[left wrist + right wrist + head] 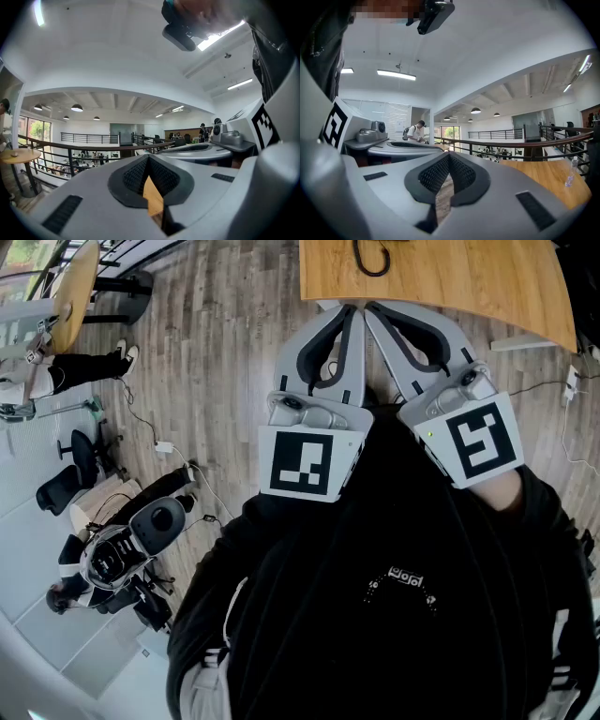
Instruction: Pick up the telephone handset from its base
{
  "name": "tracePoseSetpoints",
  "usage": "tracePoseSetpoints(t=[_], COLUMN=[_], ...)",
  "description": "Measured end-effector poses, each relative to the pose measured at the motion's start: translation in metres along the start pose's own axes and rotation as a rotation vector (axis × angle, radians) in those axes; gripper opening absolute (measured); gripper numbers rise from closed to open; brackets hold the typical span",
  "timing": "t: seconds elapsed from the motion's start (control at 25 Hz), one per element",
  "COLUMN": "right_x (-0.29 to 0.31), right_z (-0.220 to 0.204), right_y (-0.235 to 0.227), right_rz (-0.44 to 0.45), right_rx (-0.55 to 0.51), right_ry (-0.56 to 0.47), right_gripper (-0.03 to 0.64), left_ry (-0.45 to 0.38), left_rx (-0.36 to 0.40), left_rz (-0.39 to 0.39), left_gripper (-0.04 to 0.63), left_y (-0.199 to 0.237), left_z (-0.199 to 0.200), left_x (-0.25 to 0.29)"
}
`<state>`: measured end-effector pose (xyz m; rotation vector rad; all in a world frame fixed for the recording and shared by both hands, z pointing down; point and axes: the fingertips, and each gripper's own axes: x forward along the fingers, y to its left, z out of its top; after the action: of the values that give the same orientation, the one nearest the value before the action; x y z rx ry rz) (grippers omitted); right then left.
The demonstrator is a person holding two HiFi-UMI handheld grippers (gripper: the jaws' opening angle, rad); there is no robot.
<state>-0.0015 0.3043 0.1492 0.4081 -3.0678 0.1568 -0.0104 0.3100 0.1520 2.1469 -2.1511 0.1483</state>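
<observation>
- Both grippers were parked up near the person's chest. The left gripper point(349, 315) and the right gripper point(373, 315) each had their jaws pinched together with nothing between them.
- I couldn't spot the telephone handset or its base in any view. There was just a black cord loop point(370, 261) at the top edge of the counter point(469, 277).
- My take: find the phone first and spread one gripper's jaws before reaching in. Then grab the handset across its slim middle and lift it straight off the cradle, so the cord doesn't snag.
- The jaws were smooth grey plastic shells with black, mesh-textured pads point(461, 176) meeting in a V.
- The counter was honey-coloured wood with a curved edge, and the floor point(216, 343) below was greyish planks.
</observation>
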Motion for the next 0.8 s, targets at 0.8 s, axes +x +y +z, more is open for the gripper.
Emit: tracePoseSetpoints(t=[0.8], right_x=[-0.054], right_z=[-0.023], right_y=[-0.02], right_rz=[-0.075], right_rx=[0.082], right_ry=[-0.026], right_gripper=[0.018], left_ry=[0.011], left_rx=[-0.001], left_rz=[-0.044], left_gripper=[0.002], left_y=[-0.055], left_z=[-0.022], left_x=[0.004])
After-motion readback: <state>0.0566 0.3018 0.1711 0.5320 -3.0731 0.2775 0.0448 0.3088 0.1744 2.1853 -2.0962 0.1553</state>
